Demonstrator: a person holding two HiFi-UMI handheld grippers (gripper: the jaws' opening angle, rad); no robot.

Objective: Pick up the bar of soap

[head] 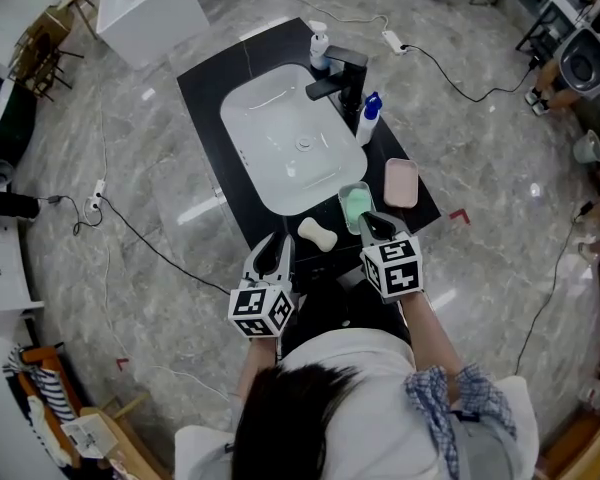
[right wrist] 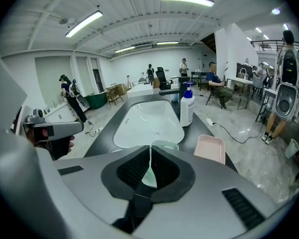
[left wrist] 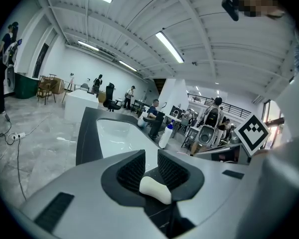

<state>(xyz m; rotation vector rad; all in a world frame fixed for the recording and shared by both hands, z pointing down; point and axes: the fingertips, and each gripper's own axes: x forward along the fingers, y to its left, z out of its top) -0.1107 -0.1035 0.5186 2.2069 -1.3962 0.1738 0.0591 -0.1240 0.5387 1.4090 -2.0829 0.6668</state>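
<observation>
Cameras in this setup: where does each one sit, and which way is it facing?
Head view: sits on the person's head, looks steeply down at the sink and counter; hair, forearms, left claw and right claw show.
Left gripper view: rides the left claw, looks along its open jaws at the soap.
Right gripper view: rides the right claw, faces the sink; jaws pinch the green dish rim.
Shared: all three show the sink.

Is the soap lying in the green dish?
No, the soap lies on the black counter, beside the green dish.
</observation>
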